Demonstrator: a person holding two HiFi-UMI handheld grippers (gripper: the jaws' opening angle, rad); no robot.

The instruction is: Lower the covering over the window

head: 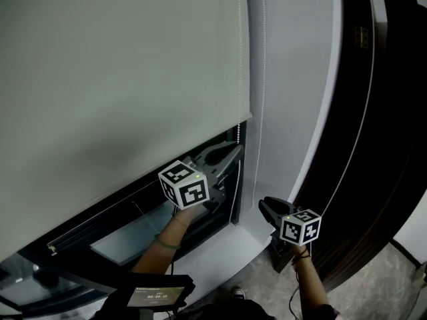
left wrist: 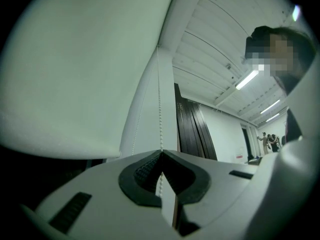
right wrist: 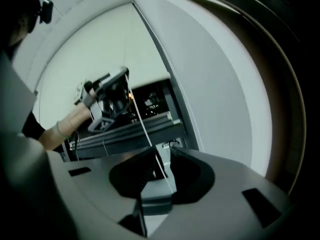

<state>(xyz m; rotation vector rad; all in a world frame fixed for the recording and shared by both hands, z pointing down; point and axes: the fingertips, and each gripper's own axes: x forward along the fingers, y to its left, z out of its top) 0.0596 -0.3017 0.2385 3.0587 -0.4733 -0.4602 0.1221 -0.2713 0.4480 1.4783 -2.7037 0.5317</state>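
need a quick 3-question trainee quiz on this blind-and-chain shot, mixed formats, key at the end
1. True or false: the left gripper is shut on the bead chain.
2. The right gripper has its jaws: A) shut on the chain; B) apart, with the chain running between them; C) closed with nothing in them.
3. Fill in: the roller blind leaves the ___ part of the window uncovered.
Key: 1 true; 2 B; 3 bottom.
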